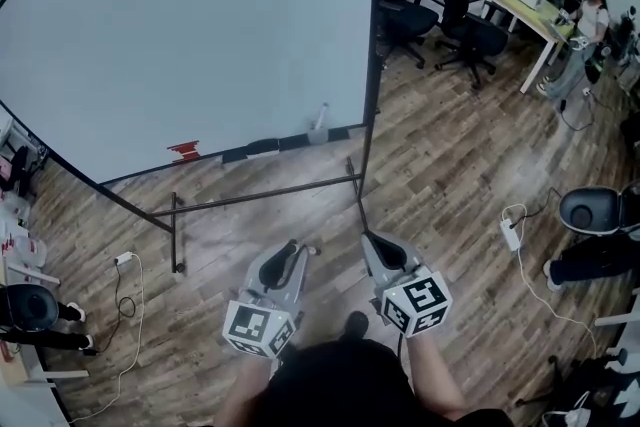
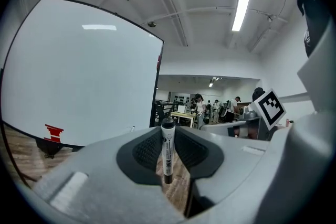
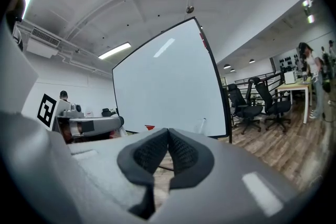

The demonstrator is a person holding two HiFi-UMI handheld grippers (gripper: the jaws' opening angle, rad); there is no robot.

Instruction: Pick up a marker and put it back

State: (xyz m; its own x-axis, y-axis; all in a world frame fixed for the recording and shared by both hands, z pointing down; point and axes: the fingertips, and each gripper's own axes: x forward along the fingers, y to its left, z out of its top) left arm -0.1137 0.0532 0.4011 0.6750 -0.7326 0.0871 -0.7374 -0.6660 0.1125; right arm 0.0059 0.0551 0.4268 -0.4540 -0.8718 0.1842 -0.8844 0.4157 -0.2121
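A white marker [image 2: 167, 149] with a black cap stands upright between the dark pads of my left gripper [image 2: 167, 136], which is shut on it. From the head view the left gripper [image 1: 300, 250] is low in front of me, with the marker's end [image 1: 311, 251] poking out at its tip. My right gripper [image 1: 368, 237] hangs beside it. Its pads meet at the tips with nothing between them, and the right gripper [image 3: 168, 131] is shut. The whiteboard [image 1: 180, 35] stands ahead of both grippers. Another marker [image 1: 321, 120] stands on its tray [image 1: 285, 143].
The whiteboard's black frame bar [image 1: 260, 197] crosses the wooden floor just ahead of the grippers. A red item [image 1: 185, 151] sits at the board's lower edge. Office chairs [image 1: 470, 30], a table [image 1: 540, 10] and a person [image 1: 590, 25] are at the back right. A power strip [image 1: 511, 233] lies on the right.
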